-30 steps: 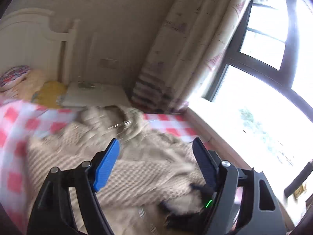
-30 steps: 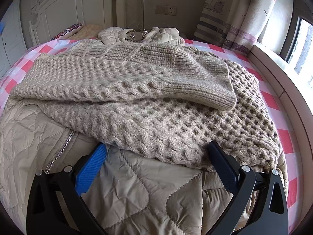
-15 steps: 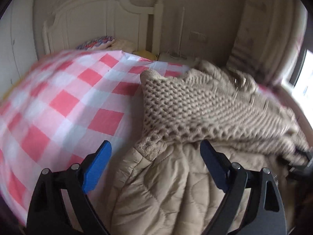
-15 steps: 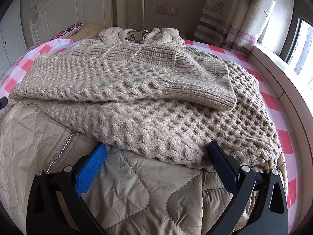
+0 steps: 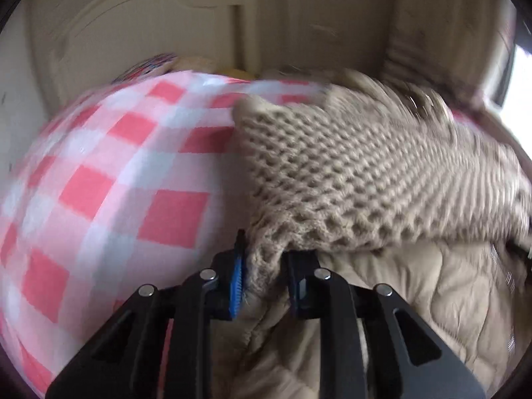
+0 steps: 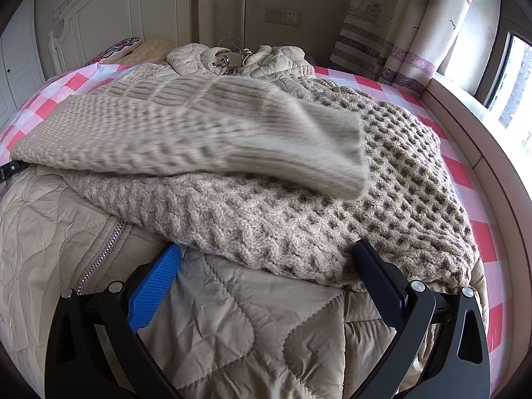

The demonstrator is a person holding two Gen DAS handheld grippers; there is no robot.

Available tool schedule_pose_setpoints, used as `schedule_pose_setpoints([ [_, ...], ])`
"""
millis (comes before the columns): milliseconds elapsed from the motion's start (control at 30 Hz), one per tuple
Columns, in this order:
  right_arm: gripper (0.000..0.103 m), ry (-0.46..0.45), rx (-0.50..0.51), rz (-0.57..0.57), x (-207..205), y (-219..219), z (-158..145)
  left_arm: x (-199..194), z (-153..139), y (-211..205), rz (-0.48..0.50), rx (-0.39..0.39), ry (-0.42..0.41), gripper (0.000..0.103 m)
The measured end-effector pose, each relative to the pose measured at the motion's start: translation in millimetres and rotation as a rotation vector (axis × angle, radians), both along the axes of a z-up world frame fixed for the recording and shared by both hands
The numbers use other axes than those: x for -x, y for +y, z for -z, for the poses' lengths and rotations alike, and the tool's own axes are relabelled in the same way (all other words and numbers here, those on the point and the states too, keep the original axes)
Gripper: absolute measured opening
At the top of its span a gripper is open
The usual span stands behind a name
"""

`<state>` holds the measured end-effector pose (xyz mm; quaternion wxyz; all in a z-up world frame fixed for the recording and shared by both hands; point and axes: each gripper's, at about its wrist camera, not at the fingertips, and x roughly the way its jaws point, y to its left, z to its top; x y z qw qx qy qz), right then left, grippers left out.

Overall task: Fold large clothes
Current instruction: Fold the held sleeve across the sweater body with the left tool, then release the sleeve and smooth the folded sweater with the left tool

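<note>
A beige chunky knit sweater lies on a beige quilted jacket on the bed. My left gripper is shut on the sweater's left corner, which bunches between the blue pads. The sweater stretches away to the right in the left wrist view. Its folded sleeve is lifted and blurred with motion. My right gripper is open and empty, above the jacket just in front of the sweater's hem.
The bed has a pink and white checked sheet. A white headboard and pillows are at the back. A curtain and window sill run along the right side.
My left gripper moved in to the sweater's left corner and shut on it. The folded sleeve has lifted and shifted. My right gripper has not moved.
</note>
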<state>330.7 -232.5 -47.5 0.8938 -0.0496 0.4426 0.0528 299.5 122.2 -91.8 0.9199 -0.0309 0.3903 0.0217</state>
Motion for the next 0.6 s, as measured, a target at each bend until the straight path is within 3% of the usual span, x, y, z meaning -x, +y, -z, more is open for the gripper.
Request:
schedule_pose_setpoints([
  [100,0.099,0.001,0.001,-0.003,0.2,-0.3,0.1,5.9,2.2,28.2,-0.081,0.145,-0.026,0.018],
  [233,0.099,-0.004,-0.023,-0.006,1.5,-5.6,-1.3,4.1,9.5,36.1,-0.088,0.225,0.005,0.018],
  [300,0.098,-0.040,-0.104,-0.012,9.0,-16.7,-9.6,1.0,11.3,34.8,-0.083,0.225,0.016,0.020],
  [433,0.098,-0.156,-0.480,-0.060,36.5,-56.9,-38.1,2.4,11.2,35.8,-0.099,0.215,0.025,0.031],
  [467,0.096,-0.171,-0.510,-0.053,37.7,-62.3,-42.7,3.4,10.6,35.2,-0.102,0.209,0.025,0.035],
  [533,0.077,-0.201,-0.501,-0.015,31.4,-70.9,-54.7,2.8,10.4,32.5,-0.117,0.177,0.028,0.041],
  [600,0.074,-0.205,-0.448,0.026,15.7,-68.9,-62.0,2.4,10.0,30.6,-0.134,0.145,0.038,0.047],
])
